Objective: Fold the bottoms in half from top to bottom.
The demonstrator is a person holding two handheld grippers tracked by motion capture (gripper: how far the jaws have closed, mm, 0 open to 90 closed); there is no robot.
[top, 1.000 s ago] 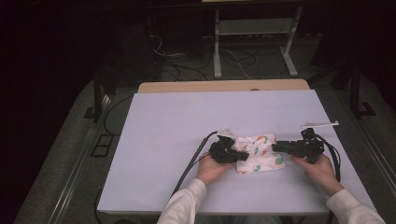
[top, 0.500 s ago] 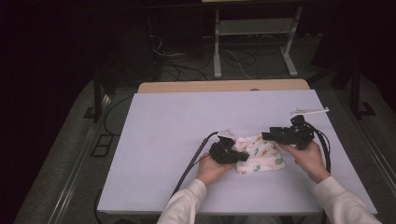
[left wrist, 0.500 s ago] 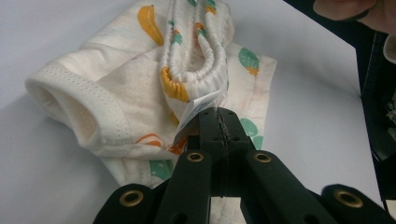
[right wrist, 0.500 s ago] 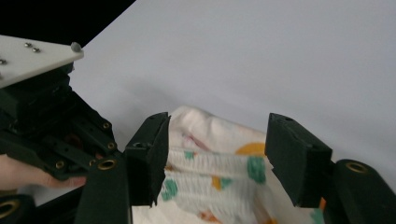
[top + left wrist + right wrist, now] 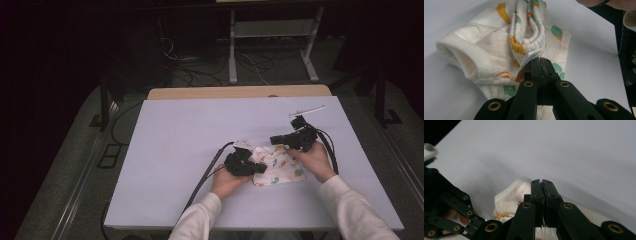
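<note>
Cream cotton printed with orange and green shapes, a small pair of child's shorts (image 5: 278, 166) lies on the lilac bench (image 5: 190, 135), near its front edge and right of the middle. At its left end the left gripper (image 5: 256, 167) has its jaws clamped on the gathered elastic waistband (image 5: 527, 37) and its white label (image 5: 530, 57), probably to pin that end down while the other is worked. One open leg hem (image 5: 461, 56) gapes beside the jaws in the left gripper view. The garment's long axis runs roughly left to right across the bench, waistband toward the person's left. At the right end the right gripper (image 5: 274, 139) has just been closing its jaws; they stand together, with white cloth (image 5: 544, 232) showing low between them, seemingly a pinch of fabric for a fold.
</note>
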